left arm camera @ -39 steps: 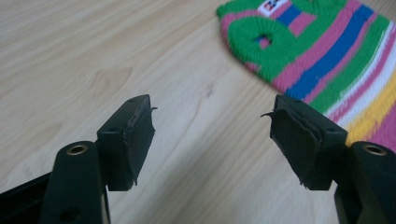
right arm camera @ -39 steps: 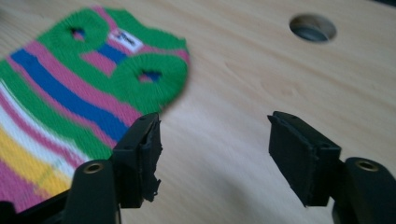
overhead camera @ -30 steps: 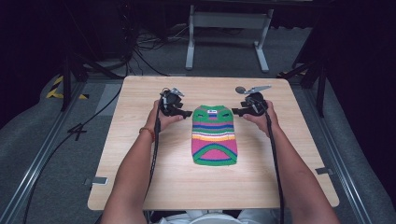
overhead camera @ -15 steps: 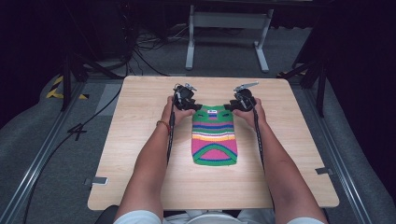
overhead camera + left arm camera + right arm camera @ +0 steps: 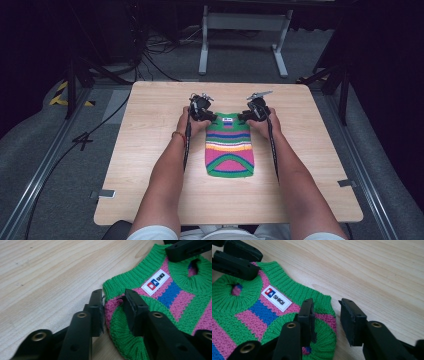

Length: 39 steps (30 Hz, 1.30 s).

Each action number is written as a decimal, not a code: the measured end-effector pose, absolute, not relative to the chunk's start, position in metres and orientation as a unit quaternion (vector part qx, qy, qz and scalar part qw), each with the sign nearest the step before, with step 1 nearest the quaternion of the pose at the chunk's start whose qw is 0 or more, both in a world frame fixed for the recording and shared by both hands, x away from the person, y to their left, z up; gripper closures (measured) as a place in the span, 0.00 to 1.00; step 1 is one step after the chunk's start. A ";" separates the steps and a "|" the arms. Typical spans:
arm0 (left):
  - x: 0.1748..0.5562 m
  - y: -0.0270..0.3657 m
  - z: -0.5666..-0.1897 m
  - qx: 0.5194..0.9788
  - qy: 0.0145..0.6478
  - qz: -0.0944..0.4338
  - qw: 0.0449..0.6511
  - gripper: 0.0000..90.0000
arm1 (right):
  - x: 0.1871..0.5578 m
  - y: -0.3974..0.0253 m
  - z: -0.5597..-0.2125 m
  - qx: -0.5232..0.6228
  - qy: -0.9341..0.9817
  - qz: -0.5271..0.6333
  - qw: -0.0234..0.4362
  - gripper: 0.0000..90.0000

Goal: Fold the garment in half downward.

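Note:
A small knitted sweater [image 5: 229,147] with green, pink and blue stripes lies flat at the middle of the wooden table [image 5: 150,130], neck away from the person. Its white label [image 5: 155,282] [image 5: 276,298] sits below the collar. My left gripper [image 5: 209,116] [image 5: 113,296] stands open astride the sweater's left shoulder corner, knit between the jaws. My right gripper [image 5: 246,116] [image 5: 327,303] is open over the right shoulder corner, one jaw on the knit and one over bare wood. Each gripper view also shows the other gripper's jaws at the far shoulder.
Bare wood surrounds the sweater on all sides. Small metal brackets [image 5: 102,194] [image 5: 346,183] sit at the table's left and right edges. Beyond the far edge stand a metal frame [image 5: 240,30] and floor cables [image 5: 150,55].
Both hands have moved inward from the sides and brought the grippers onto the sweater's two shoulder corners. The sweater has not moved.

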<state>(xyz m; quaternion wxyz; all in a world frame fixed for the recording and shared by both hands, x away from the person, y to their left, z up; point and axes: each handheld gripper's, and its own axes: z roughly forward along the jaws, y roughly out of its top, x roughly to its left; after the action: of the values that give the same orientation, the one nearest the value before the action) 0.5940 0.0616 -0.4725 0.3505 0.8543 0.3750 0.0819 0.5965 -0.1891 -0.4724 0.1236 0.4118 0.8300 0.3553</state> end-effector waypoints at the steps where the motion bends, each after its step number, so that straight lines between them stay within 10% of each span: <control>1: 0.594 0.061 -0.473 0.856 0.372 0.081 0.351 0.83 | 0.596 -0.189 -0.473 0.412 0.829 0.359 0.121 0.76; 8: 0.589 0.057 -0.469 0.863 0.360 0.105 0.340 0.93 | 0.593 -0.185 -0.472 0.404 0.832 0.363 0.116 0.93; 39: 0.549 0.073 -0.397 0.862 0.276 0.206 0.371 0.93 | 0.555 -0.190 -0.392 0.280 0.827 0.451 0.185 0.93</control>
<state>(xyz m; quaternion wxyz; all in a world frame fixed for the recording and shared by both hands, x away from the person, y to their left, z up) 0.5489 0.0729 -0.3973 0.3714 0.8622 0.2761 0.2060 0.5546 -0.1901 -0.3917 0.1848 0.2804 0.8272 0.4506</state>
